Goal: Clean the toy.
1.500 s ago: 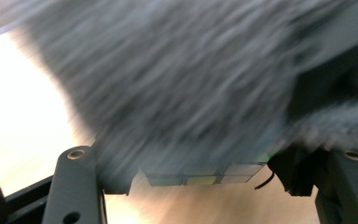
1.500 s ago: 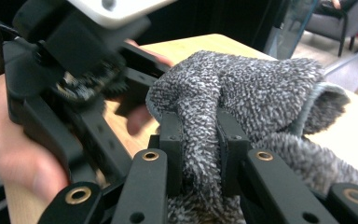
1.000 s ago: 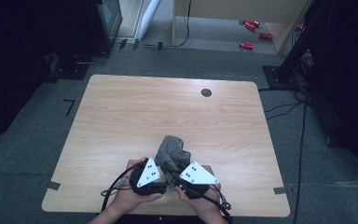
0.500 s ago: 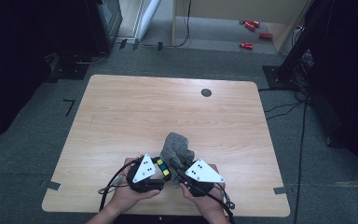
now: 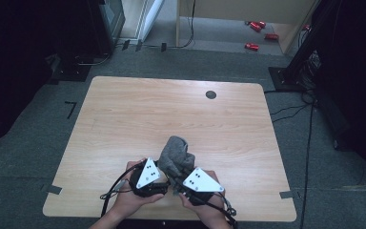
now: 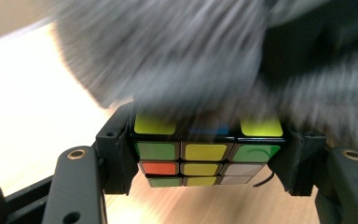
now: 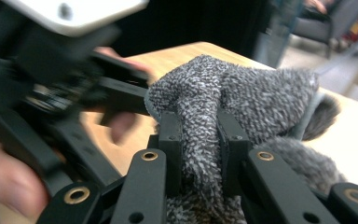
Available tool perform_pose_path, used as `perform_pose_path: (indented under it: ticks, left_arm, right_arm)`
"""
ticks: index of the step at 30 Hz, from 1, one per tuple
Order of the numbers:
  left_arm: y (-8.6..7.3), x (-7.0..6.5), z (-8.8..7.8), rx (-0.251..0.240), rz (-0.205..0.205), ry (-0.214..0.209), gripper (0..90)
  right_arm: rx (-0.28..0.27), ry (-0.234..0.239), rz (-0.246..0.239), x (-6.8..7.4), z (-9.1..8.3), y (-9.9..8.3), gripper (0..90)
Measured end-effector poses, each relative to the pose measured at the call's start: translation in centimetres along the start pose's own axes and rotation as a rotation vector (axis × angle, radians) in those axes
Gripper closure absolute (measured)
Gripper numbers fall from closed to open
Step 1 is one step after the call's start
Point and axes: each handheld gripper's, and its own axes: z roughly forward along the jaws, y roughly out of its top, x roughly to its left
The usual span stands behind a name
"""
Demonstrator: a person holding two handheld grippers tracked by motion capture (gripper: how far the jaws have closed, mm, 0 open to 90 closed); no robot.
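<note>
Now we have both claws working close together at the near edge of the table (image 5: 124, 109), and they almost touch. Our left claw (image 6: 207, 154) is clamped on a puzzle cube (image 6: 206, 151): the two black jaws press flat against its opposite sides, and the cube sits square between them, lifted just above the wood. We see green, yellow, orange and white stickers on the face turned toward us. Right above and behind the cube, a grey fuzzy sock (image 6: 177, 51) hangs over its top edge, blurred in the left claw's view.

Over on the other side, our right claw (image 7: 200, 144) pinches a fold of that same sock (image 7: 242, 93); the jaws stand nearly together with only the thick knit squeezed between them. Beyond the jaws, the rest of the sock bunches up into a soft mound. Just to the left of them we see the left claw's black frame and white plate, with a hand wrapped around it.

From above, the sock (image 5: 175, 155) rises between and just ahead of the left claw (image 5: 162, 183) and the right claw (image 5: 177, 187), and the cube is mostly hidden beneath it.
</note>
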Motion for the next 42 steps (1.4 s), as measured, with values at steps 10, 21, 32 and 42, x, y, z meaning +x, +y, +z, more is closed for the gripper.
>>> perform_pose_path:
  ticks: [10, 21, 32, 42]
  left_arm:
    - [0.0, 0.9, -0.5, -0.026, -0.002, 0.028, 34.5]
    - [-0.1, 1.5, -0.9, -0.064, -0.030, 0.010, 34.5]
    - [-0.2, 1.0, -1.1, -0.078, 0.013, -0.003, 34.5]
    - [-0.1, -0.1, -0.5, -0.048, 0.048, -0.027, 34.5]
  right_arm:
    - [-0.028, -0.073, 0.060, -1.3, -1.0, 0.2, 76.5]
    - [-0.036, -0.113, 0.093, -2.9, -1.5, 0.1, 76.6]
    - [-0.044, -0.090, 0.088, -2.5, -1.3, 0.3, 76.4]
    - [-0.039, 0.002, -0.001, -0.2, -0.4, 0.4, 75.9]
